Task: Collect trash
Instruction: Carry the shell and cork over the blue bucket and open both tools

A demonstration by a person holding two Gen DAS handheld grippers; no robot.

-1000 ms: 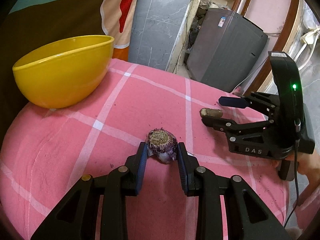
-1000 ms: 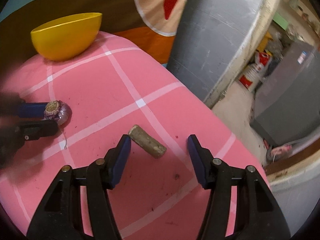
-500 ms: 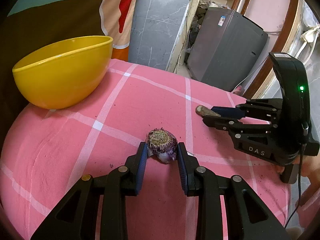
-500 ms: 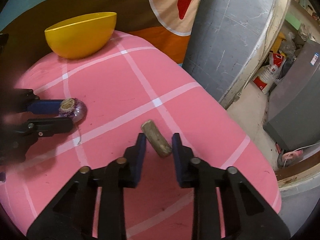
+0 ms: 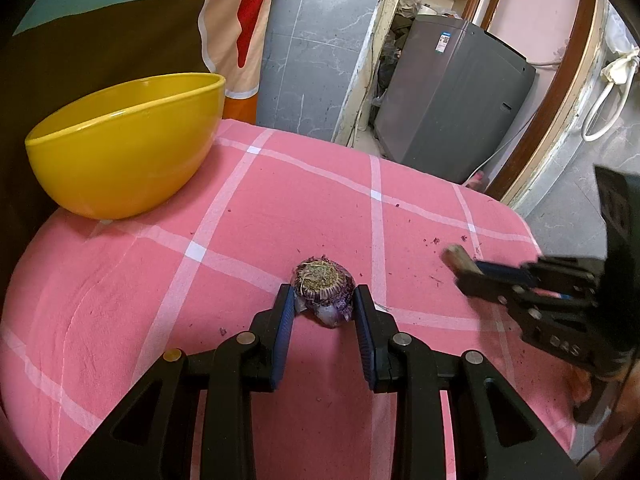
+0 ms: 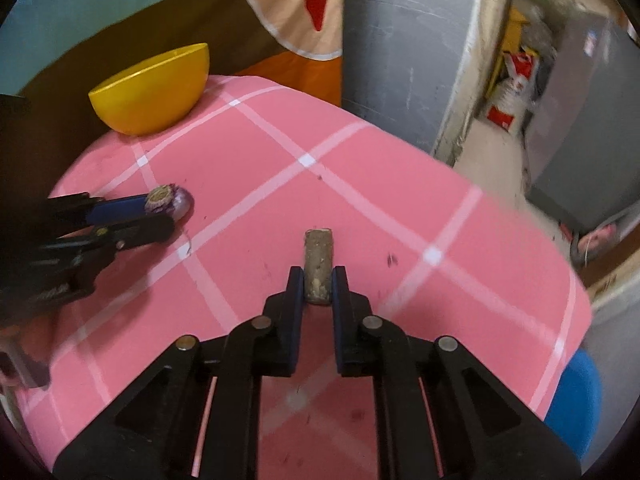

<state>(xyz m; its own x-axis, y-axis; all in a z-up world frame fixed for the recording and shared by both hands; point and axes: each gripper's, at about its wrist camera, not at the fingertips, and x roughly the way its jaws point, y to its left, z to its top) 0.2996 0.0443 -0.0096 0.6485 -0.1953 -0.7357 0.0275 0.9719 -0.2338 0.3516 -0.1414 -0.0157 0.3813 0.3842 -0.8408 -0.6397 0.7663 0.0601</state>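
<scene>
Bowl: plain glossy yellow. Tablecloth: pink with a wide grid of white lines, flecked with dark crumbs. Onion end: purple skin, tan-brown root disc. Stub piece: dull olive-tan. Left gripper and right gripper: black bodies, blue pads. Washing machine: dark grey. Stool: blue.

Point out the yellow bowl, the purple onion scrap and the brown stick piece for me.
yellow bowl (image 5: 120, 160), left wrist view, outer wall.
purple onion scrap (image 5: 322, 280), left wrist view, its rooty top.
brown stick piece (image 6: 318, 256), right wrist view, mid-length, ahead of the pads.
</scene>
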